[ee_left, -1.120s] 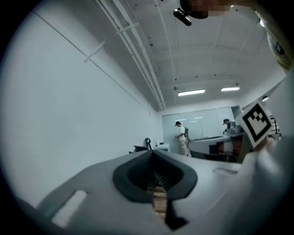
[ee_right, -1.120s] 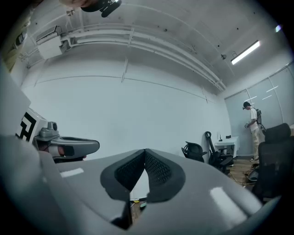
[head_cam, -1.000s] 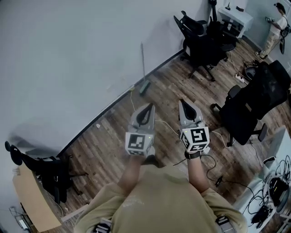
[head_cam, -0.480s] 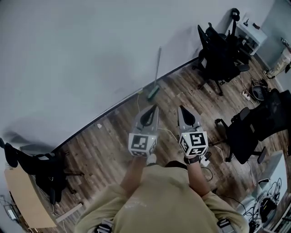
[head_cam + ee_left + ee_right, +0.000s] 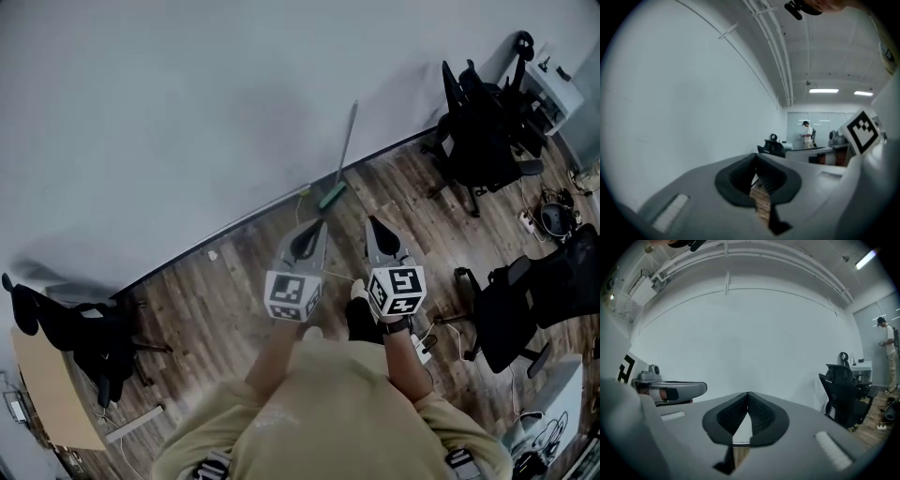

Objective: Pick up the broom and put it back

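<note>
The broom (image 5: 341,157) leans against the pale wall, with a thin grey handle and a green head (image 5: 331,197) resting on the wood floor by the baseboard. My left gripper (image 5: 317,225) and right gripper (image 5: 373,223) are held side by side in front of me, pointing at the wall a short way before the broom head. Both are shut, with nothing between the jaws. In the left gripper view the gripper (image 5: 756,157) shows closed tips over floorboards. In the right gripper view the gripper (image 5: 748,393) faces bare wall. Neither gripper view shows the broom.
Black office chairs stand at the right (image 5: 480,141) and near right (image 5: 521,309), another at the left (image 5: 92,342) beside a wooden desk (image 5: 49,398). A power strip (image 5: 422,349) and cables lie on the floor. A person (image 5: 806,133) stands far off.
I have moved toward the wall. The broom now appears closer to both grippers and more centred above them. Both grippers stayed shut and side by side.
</note>
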Action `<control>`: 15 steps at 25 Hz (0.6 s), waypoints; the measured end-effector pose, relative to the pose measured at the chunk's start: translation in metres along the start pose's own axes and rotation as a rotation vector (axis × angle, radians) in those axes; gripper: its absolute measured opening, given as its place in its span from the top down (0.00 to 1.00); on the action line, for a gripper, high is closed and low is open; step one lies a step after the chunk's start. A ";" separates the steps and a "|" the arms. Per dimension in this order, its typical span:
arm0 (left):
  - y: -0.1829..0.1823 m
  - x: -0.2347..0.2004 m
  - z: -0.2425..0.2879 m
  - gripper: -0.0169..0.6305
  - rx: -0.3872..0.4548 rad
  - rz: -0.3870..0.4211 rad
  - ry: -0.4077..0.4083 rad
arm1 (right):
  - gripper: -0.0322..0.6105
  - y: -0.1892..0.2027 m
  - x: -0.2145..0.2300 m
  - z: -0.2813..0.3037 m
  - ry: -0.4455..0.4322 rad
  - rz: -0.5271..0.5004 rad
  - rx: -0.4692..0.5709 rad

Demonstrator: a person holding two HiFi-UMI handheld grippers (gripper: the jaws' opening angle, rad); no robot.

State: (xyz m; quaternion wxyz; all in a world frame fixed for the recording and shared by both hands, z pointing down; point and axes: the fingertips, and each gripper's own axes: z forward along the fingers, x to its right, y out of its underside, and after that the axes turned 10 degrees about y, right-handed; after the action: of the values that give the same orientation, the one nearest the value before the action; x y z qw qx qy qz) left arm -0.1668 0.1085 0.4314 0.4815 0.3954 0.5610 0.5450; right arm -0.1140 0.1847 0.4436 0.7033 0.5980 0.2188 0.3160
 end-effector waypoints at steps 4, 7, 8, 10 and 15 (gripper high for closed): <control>-0.003 -0.024 0.073 0.97 -0.030 -0.045 -0.031 | 0.95 -0.024 0.045 0.056 -0.067 -0.004 0.026; -0.002 -0.028 0.121 0.97 -0.043 -0.068 -0.068 | 0.95 -0.032 0.091 0.092 -0.101 0.006 0.012; -0.001 -0.027 0.133 0.97 -0.045 -0.066 -0.079 | 0.95 -0.033 0.105 0.101 -0.111 0.014 0.010; 0.004 -0.024 0.155 0.97 -0.058 -0.064 -0.090 | 0.95 -0.030 0.129 0.117 -0.123 0.034 0.002; 0.040 -0.017 0.196 0.97 -0.171 -0.086 -0.081 | 0.94 0.006 0.164 0.151 -0.127 0.094 -0.106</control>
State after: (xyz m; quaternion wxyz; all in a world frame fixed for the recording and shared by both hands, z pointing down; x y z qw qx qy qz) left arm 0.0240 0.1411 0.4841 0.5587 0.3503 0.5088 0.5533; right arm 0.1040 0.1951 0.4899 0.7310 0.5883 0.1284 0.3211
